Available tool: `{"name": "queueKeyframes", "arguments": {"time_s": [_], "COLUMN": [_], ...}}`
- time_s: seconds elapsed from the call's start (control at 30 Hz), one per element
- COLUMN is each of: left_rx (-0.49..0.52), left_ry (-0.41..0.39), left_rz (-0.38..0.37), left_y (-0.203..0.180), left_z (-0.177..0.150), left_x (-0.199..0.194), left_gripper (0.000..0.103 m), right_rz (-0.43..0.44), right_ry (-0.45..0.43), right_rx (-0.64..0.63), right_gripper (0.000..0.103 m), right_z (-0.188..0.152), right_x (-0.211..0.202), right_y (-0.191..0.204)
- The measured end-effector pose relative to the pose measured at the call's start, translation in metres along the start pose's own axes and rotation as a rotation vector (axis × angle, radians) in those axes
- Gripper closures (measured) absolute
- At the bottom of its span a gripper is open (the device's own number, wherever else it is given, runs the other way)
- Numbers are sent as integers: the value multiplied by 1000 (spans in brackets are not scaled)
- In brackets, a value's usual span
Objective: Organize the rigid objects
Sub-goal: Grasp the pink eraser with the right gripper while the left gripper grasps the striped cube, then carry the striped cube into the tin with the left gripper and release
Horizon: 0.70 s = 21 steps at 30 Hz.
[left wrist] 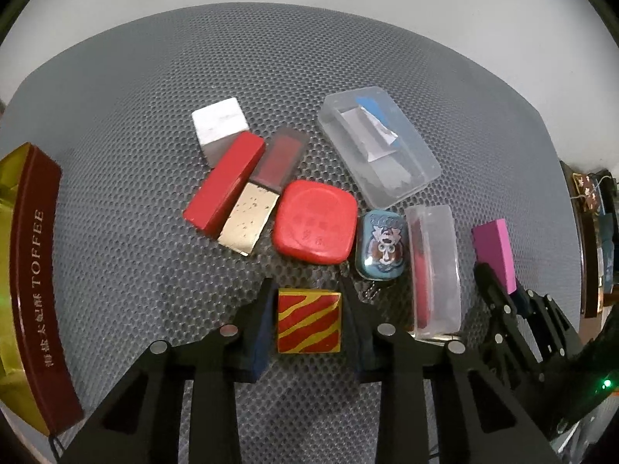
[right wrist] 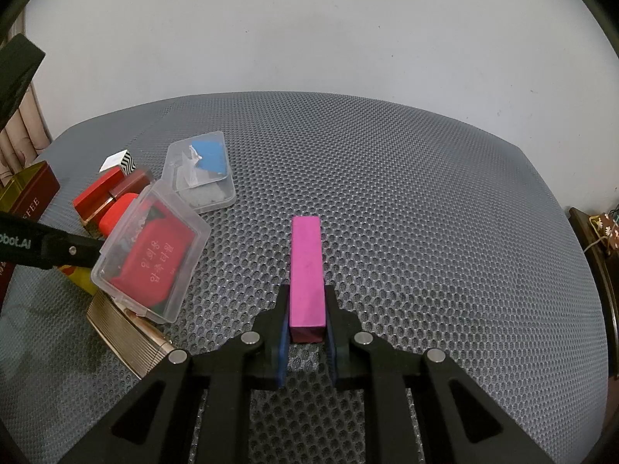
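My left gripper (left wrist: 307,290) is shut on a red-and-gold striped box (left wrist: 308,321) low over the grey mat. Ahead of it lie a red rounded tin (left wrist: 314,221), a long red box (left wrist: 224,179), a maroon-and-gold box (left wrist: 263,185), a white box (left wrist: 220,123), a blue cartoon tin (left wrist: 382,246) and two clear plastic cases (left wrist: 377,150) (left wrist: 435,266). My right gripper (right wrist: 307,290) is shut on the near end of a long pink box (right wrist: 306,270), which also shows in the left wrist view (left wrist: 495,251).
A maroon-and-gold toffee box (left wrist: 33,282) stands at the mat's left edge. A ribbed gold case (right wrist: 123,332) lies under the near clear case (right wrist: 151,259). A white wall (right wrist: 309,31) rises behind the mat (right wrist: 425,212); dark furniture (right wrist: 595,232) stands at the right.
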<state>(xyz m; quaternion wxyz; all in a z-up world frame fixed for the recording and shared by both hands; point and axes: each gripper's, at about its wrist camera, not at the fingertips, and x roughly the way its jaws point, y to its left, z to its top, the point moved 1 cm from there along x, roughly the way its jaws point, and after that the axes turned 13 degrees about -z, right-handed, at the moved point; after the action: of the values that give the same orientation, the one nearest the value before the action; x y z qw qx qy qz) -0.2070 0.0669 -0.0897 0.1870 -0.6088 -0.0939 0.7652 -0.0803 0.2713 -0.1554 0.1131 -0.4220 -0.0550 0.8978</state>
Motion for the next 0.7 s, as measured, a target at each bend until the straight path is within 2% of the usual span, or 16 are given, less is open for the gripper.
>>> {"name": "queueKeyframes", "arguments": {"time_s": [0.37,0.47,0.53,0.57,0.67,0.7], "left_rx": [15,16,15,14,3,-4], "left_ry": [-8,-25,-38,-45,-66,-79], "left_rz": [-9,4,15,21,48,61], "left_y": [13,41,44,36,54,66], "left_z": [9,23,-9,-44,-55,-39], "left_x": [-33,-45,-57,-55,-74,-85], "left_gripper": [75,75,75,75,75,75], "right_rz": [-1,-1,-2,-3,-3,-2], "right_ry": [0,0,0,0,0,0], "right_rx": [-1,-1,-2,-2,-2,-2], "right_gripper": [88,88,88,88,88,88], "right_z": [3,3,3,3,1,1], "right_x": [1,1,0,0,0,-1], "right_y": [8,12,12,12,11,10]}}
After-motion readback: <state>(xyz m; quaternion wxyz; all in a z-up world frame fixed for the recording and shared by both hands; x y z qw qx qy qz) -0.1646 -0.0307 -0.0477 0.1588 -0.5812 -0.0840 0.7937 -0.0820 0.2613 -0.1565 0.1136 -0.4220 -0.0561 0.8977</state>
